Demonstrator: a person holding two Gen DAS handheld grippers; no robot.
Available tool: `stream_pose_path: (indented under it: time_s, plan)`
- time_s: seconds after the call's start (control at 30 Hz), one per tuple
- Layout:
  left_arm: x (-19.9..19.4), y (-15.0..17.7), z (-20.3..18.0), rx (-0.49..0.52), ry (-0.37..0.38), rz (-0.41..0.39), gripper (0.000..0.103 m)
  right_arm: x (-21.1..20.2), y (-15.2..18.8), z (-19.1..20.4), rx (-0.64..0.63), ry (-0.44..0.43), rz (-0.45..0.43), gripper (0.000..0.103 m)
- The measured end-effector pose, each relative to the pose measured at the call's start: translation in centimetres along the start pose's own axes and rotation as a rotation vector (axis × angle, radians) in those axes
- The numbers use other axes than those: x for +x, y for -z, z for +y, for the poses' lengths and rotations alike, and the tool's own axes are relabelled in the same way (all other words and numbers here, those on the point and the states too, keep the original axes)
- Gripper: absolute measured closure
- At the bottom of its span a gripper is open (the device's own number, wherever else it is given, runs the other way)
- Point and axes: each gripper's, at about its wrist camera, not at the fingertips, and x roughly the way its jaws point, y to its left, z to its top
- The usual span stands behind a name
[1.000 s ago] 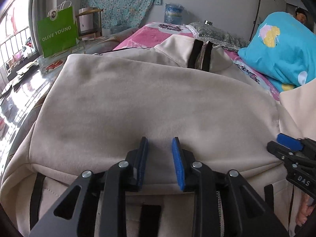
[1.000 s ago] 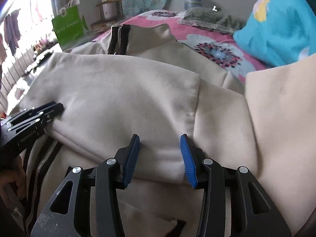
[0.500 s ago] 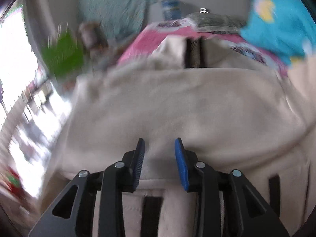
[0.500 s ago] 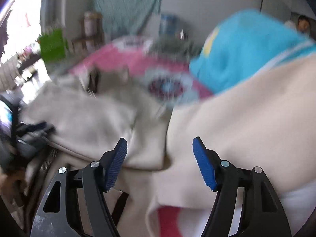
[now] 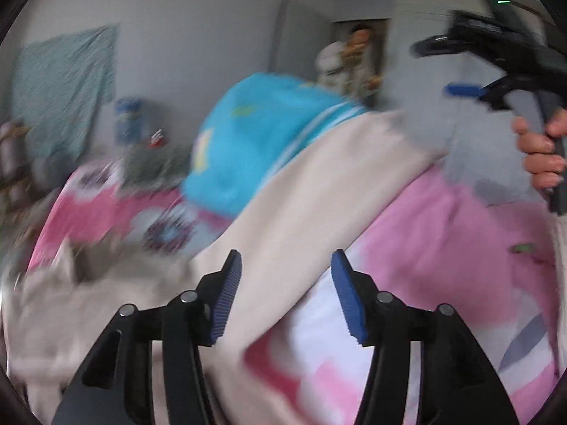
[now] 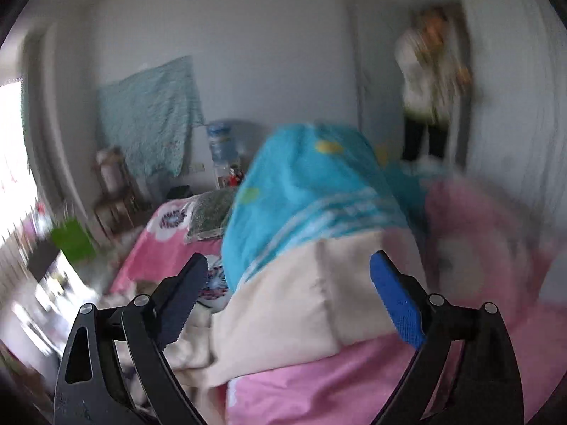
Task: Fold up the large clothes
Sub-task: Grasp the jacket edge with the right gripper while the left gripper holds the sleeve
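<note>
A beige zip jacket lies on the bed; its sleeve (image 5: 312, 191) stretches diagonally toward the upper right across the pink bedding. In the right wrist view the sleeve (image 6: 319, 301) lies straight ahead, below the blue blanket. My left gripper (image 5: 287, 294) is open and empty above the sleeve's near part. My right gripper (image 6: 287, 297) is wide open and empty above the sleeve; it also shows at the upper right of the left wrist view (image 5: 471, 71), held by a hand. Both views are motion-blurred.
A turquoise blanket (image 6: 308, 191) is piled at the back of the pink bed (image 6: 354, 389). A person (image 6: 428, 92) stands by the far wall. A green bag (image 6: 71, 237) and a water bottle (image 6: 219, 141) sit at the left.
Both grippers have swung right from the folded jacket body toward the outstretched sleeve and opened wider. The right gripper has risen.
</note>
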Motion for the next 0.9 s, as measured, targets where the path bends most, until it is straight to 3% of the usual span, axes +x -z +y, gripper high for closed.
stream_pose_path:
  time_s: [0.07,0.1,0.2,0.3,0.33,0.4,0.5,0.63,0.77,0.83,0.87,0.9]
  plan:
    - [1.8,-2.0,-1.8,-0.020,0.071,-0.010,0.044,1.0,-0.2,-2.2,0.037,0.057,0.006,0.014]
    - [3.0,-3.1,-2.6,-0.074,0.152,0.000,0.042,1.9,-0.1,-3.3,0.042,0.065,0.042,0.016]
    - [5.0,-5.3,-5.2,-0.106,0.249,-0.024,0.042,5.1,1.1,-7.0,0.160,-0.039,0.184,0.027]
    - [6.9,-6.7,-9.6,0.049,0.240,-0.017,0.042,6.7,2.7,-9.0,0.292,-0.164,0.238,0.042]
    - [7.4,-6.8,-11.2,0.121,0.209,-0.012,0.042,7.1,3.0,-9.4,0.307,-0.200,0.256,0.046]
    - [8.5,-6.7,-13.6,0.240,0.148,-0.004,0.042,7.1,3.3,-9.7,0.314,-0.243,0.272,0.063]
    - [9.1,-6.6,-14.4,0.261,0.129,-0.012,0.043,6.4,2.9,-9.3,0.295,-0.252,0.241,0.070]
    - [9.5,-7.4,-14.1,0.204,0.090,-0.046,0.052,5.3,2.0,-8.6,0.269,-0.293,0.221,0.083]
    - [10.2,-9.3,-11.7,0.038,0.199,-0.046,0.053,5.2,1.2,-6.8,0.244,-0.380,0.248,0.093]
    - [10.2,-9.9,-11.0,0.000,0.224,-0.050,0.062,6.0,1.0,-5.5,0.220,-0.407,0.279,0.093]
    - [10.0,-10.0,-10.6,-0.025,0.237,-0.053,0.078,6.5,0.9,-4.8,0.211,-0.428,0.299,0.093]
    - [9.6,-10.2,-10.0,-0.065,0.266,-0.050,0.083,6.8,0.9,-4.3,0.210,-0.435,0.308,0.093]
